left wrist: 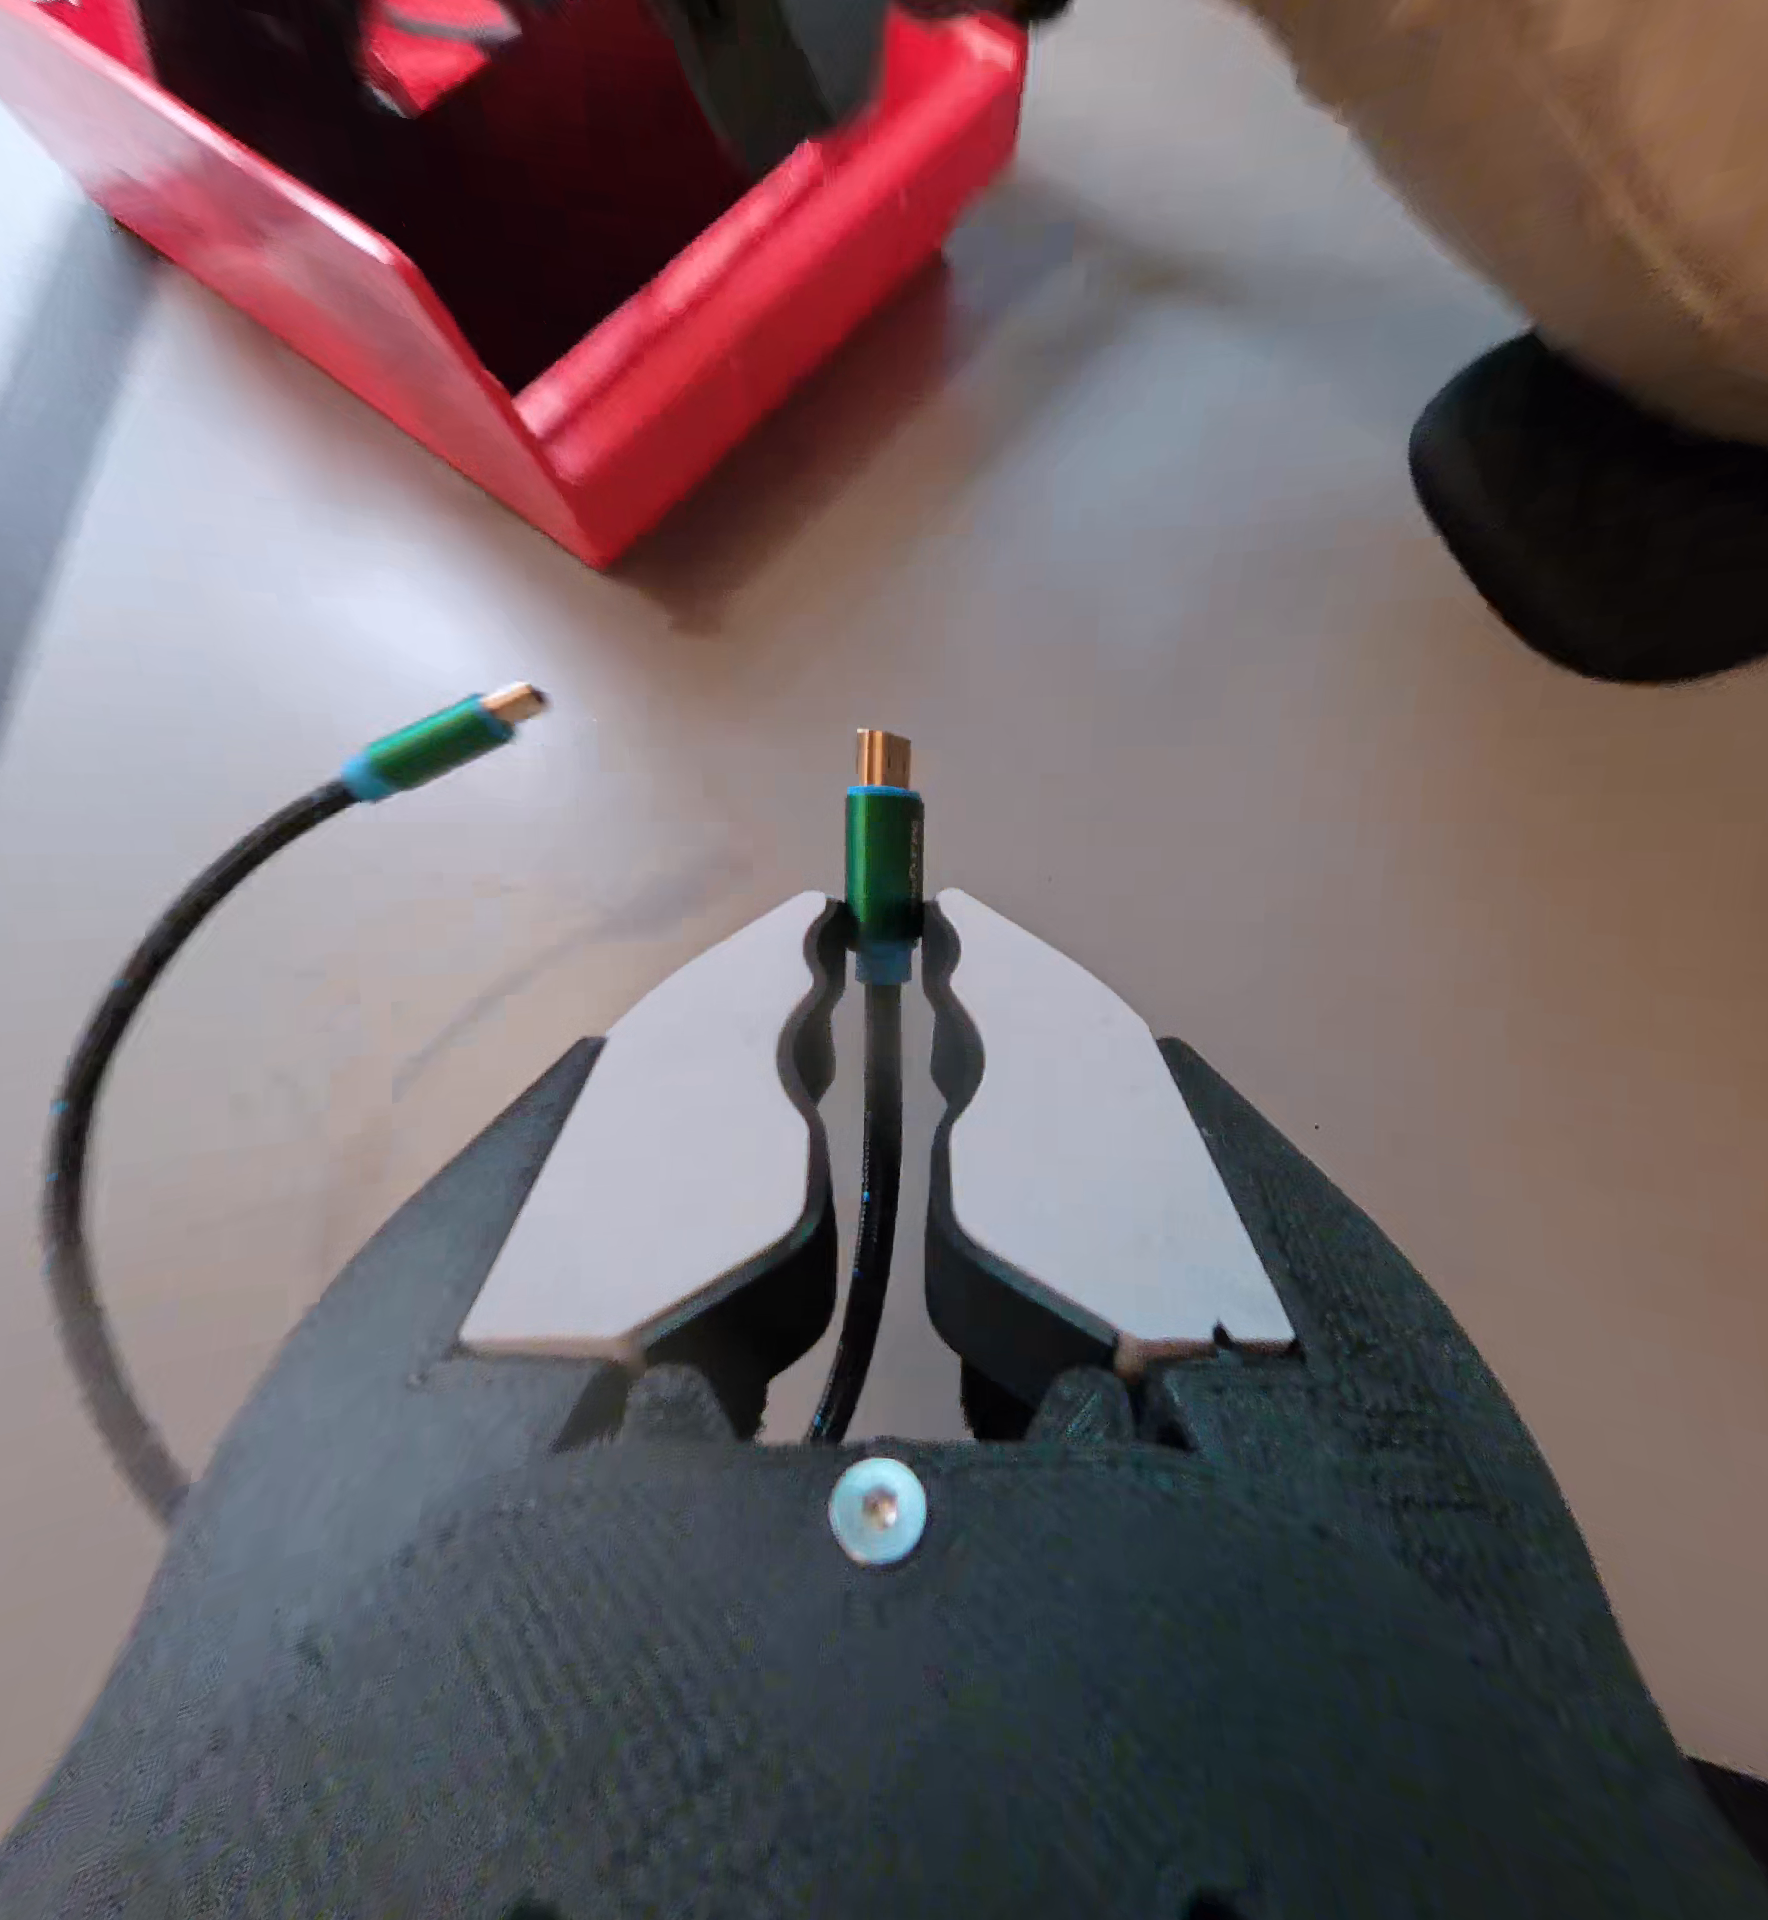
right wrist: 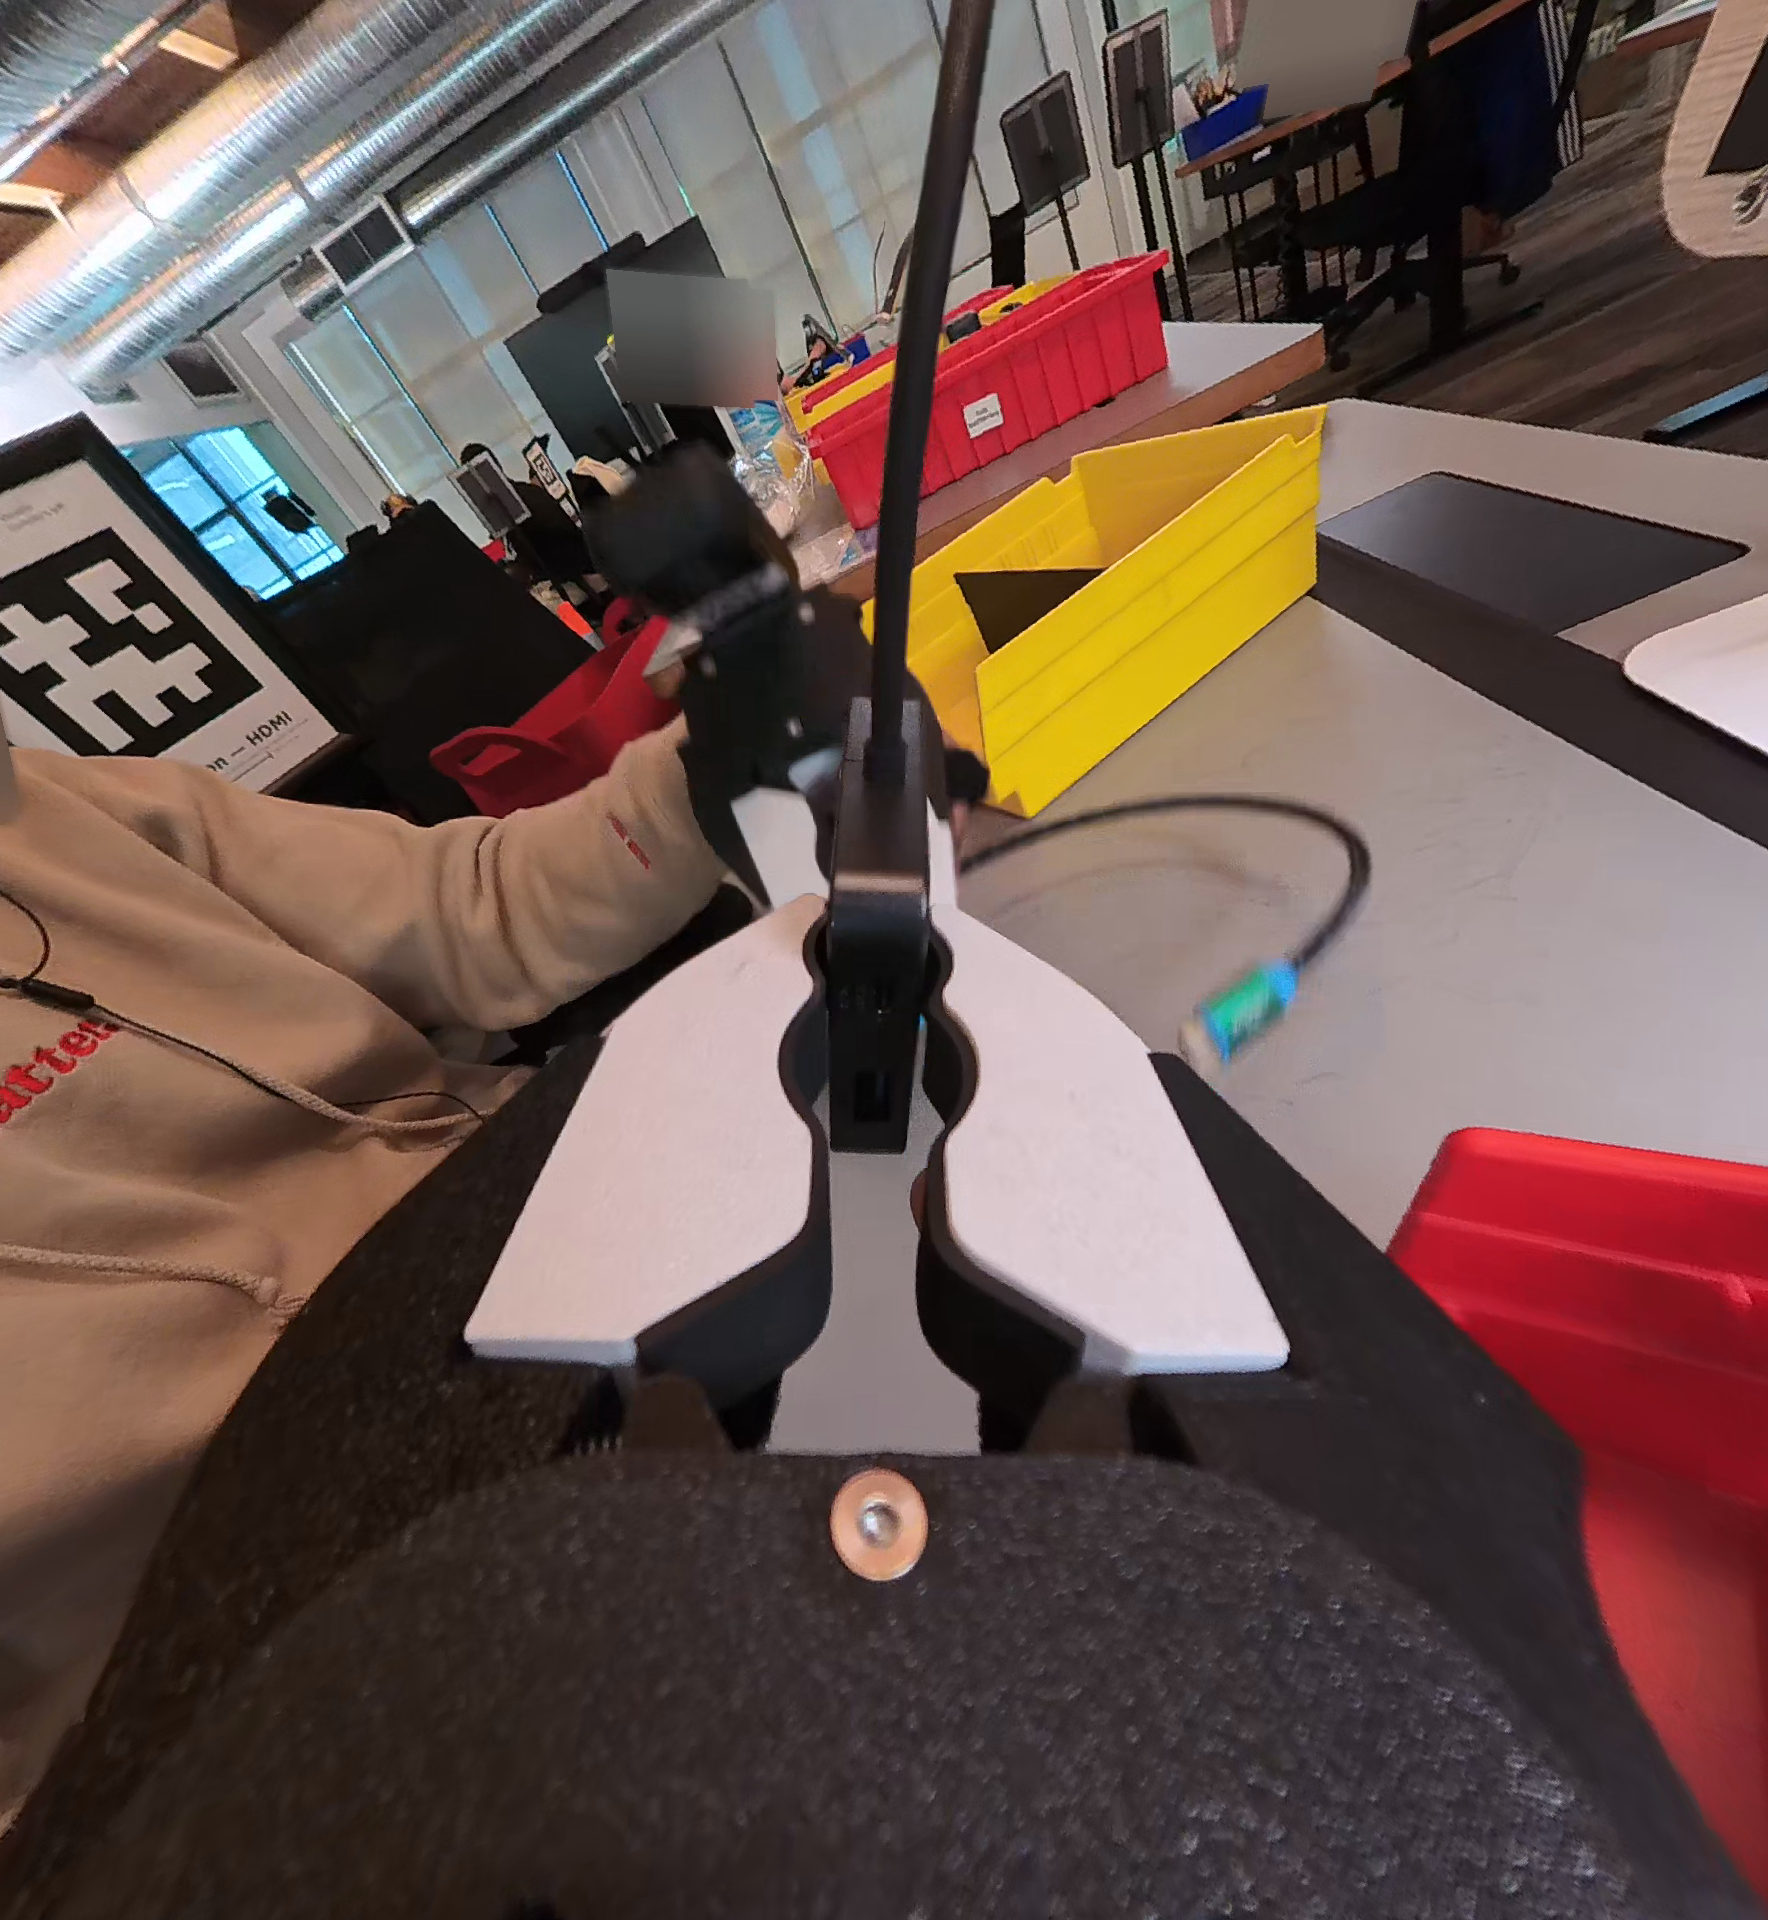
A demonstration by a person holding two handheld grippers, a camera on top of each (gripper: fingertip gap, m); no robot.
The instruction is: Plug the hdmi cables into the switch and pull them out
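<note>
So going left to right: on the left there's a loose black braided HDMI cable end with a green metal shell and gold tip [left wrist: 454,736], just lying on the grey table [left wrist: 1119,727], curving back under the rig. In the middle the left gripper [left wrist: 882,914] is pinching a second green-shelled gold-tipped HDMI plug [left wrist: 882,847] by the back of its shell, tip pointing forward, cable running back between the fingers. Behind it sits a red plastic bin [left wrist: 589,343].

Over in the right wrist view, the right gripper [right wrist: 878,935] is pressed onto a small black boxy HDMI switch [right wrist: 872,977], lifted off the table, with its own thick black lead [right wrist: 921,416] arcing upward. A yellow plastic bin [right wrist: 1150,613] sits behind it.

Count: two green plugs, one switch, one yellow bin nearby, one red bin nearby, plus more bins on a far table.

Handling guess: the plugs look light and rigid, and the smooth metal shell could slip or twist, so gripping the flat sides near the collar seems right. The braided cable looks springy and may tug. The switch looks light; the ports probably need straight alignment, not force
</note>
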